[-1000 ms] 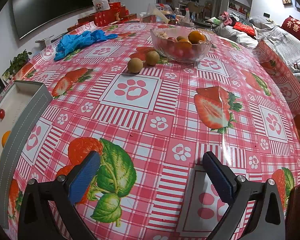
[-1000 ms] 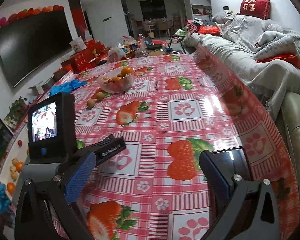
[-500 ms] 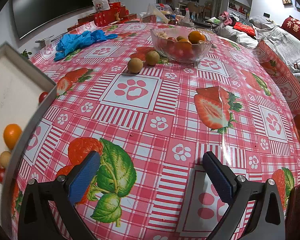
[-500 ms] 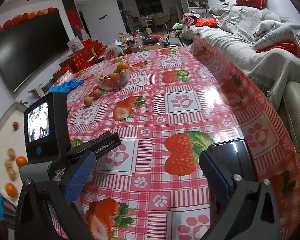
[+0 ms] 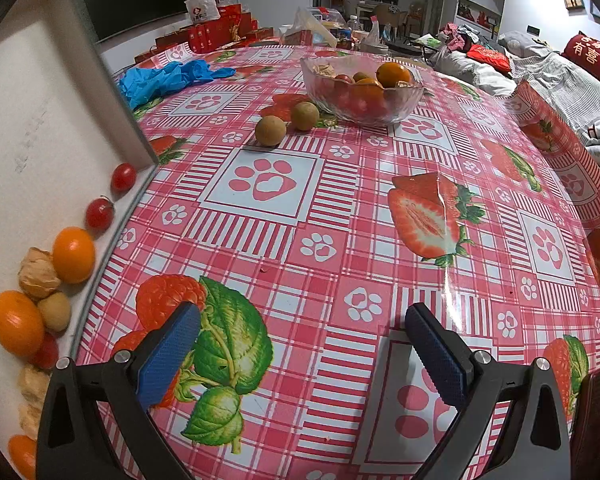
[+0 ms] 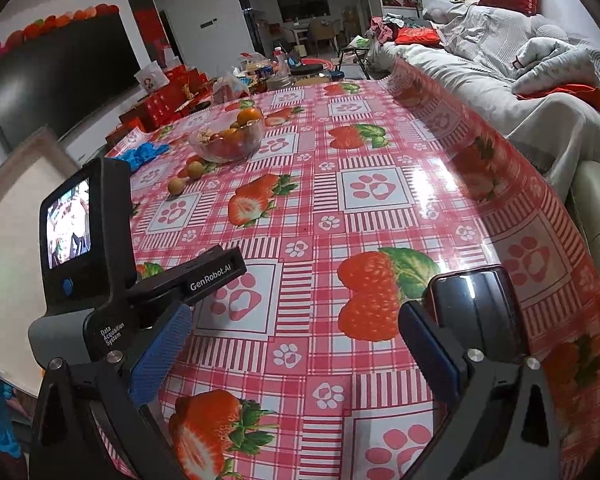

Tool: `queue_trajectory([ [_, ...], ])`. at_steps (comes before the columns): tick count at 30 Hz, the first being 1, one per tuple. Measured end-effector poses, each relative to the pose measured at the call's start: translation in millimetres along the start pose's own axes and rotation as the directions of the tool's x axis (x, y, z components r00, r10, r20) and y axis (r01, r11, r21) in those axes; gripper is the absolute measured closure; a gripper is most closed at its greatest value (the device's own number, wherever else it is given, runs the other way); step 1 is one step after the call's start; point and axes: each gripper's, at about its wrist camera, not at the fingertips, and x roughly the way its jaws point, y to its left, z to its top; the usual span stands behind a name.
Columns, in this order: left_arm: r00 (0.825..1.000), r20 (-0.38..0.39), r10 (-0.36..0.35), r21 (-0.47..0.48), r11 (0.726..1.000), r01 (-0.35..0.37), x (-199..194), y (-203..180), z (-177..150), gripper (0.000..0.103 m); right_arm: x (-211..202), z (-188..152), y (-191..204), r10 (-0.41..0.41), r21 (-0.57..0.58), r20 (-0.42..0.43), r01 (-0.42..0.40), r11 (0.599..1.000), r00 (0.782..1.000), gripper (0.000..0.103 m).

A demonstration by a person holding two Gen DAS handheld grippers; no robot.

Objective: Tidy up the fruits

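Sorting apparently about to start, judging by the layout: glass bowl (image 5: 362,92) of mixed fruit well out on the desk (image 5: 340,216), two brown round fruits (image 5: 271,131) just beside its near-left side, touching neither the bowl nor each other. White tray (image 5: 40,128) tilted up at the left edge of the desk, so its oranges (image 5: 74,255), cherry tomatoes (image 5: 123,177) and papery husked fruits (image 5: 38,273) gathered along the low rim; who or what holds the tray not visible. Left tool (image 5: 300,352) spread wide, empty, low over the near desk and aimed at the bowl, fruit well beyond reach. Right tool (image 6: 294,356) likewise spread and empty, low and level near the desk's near edge, just behind a dark phone (image 6: 476,312), the left device's screen (image 6: 70,224) in its view. Blue gloves (image 5: 168,78) lying far left, clear of the fruit.
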Motion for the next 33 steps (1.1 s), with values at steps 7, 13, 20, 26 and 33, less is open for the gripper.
queue_trajectory([
  [7,1.0,-0.001,-0.001,0.0,1.0,0.001,0.1,0.0,0.1,0.001,2.3,-0.3,-1.9,-0.003,0.008,-0.009,0.003,1.0,1.0,0.0],
  [13,1.0,0.0,0.0,0.0,1.0,0.0,-0.1,0.2,0.2,0.0,6.0,-1.6,-3.2,-0.005,0.013,-0.025,0.005,1.0,1.0,0.0],
  [20,1.0,0.0,0.0,0.0,1.0,0.0,0.0,0.2,0.2,0.001,9.6,-2.3,-4.9,-0.007,0.022,-0.039,0.008,1.0,0.999,0.0],
  [26,1.0,0.0,0.0,0.0,1.0,0.0,0.0,0.5,0.1,0.001,10.7,-2.5,-6.7,-0.006,0.03,-0.043,0.008,1.0,0.999,0.0],
  [33,1.0,-0.001,0.0,0.001,1.0,0.0,-0.2,0.3,0.2,0.001,14.6,-4.2,-9.4,0.003,0.047,-0.054,0.0,0.999,0.999,0.0],
])
